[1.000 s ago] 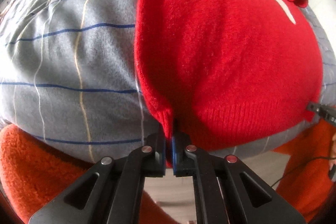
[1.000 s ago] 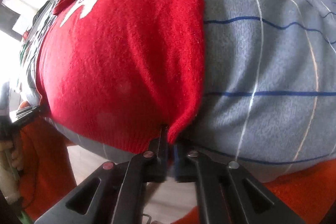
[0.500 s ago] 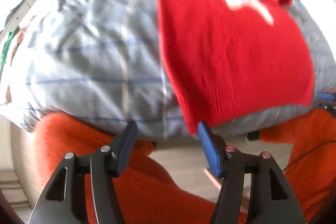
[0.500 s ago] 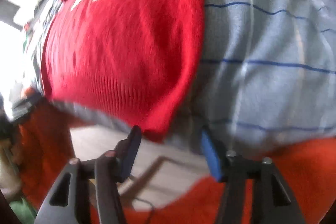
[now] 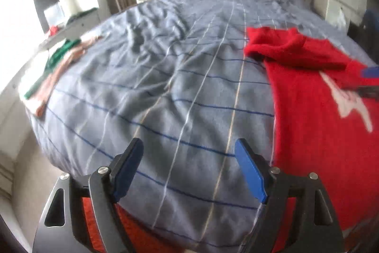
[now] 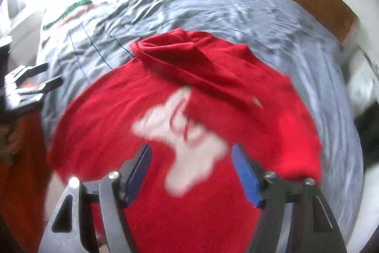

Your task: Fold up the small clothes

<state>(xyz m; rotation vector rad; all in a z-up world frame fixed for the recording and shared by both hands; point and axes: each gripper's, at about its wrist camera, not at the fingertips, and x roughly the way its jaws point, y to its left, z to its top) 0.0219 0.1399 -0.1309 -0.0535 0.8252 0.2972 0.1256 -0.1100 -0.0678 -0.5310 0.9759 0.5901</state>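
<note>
Left gripper (image 5: 189,167) hangs over bare blanket (image 5: 165,91), jaws opening w/ nothing between them. Right gripper (image 6: 191,172) is above the red sweater (image 6: 189,110), jaws also opening, no cloth pinched. Sweater lies flat on the bed's right side near the near edge, white print up, a sleeve folded across its far end. Striped clothes (image 5: 51,70) sit far left.

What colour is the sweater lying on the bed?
Red, with a white motif; the sweater shows best in the right wrist view.

Grey checked bedspread on wooden-headboard bed (image 5: 165,91), red knitted sweater (image 6: 189,205) spread beneath right gripper, green-and-pink folded clothes (image 5: 54,68) far left
</note>
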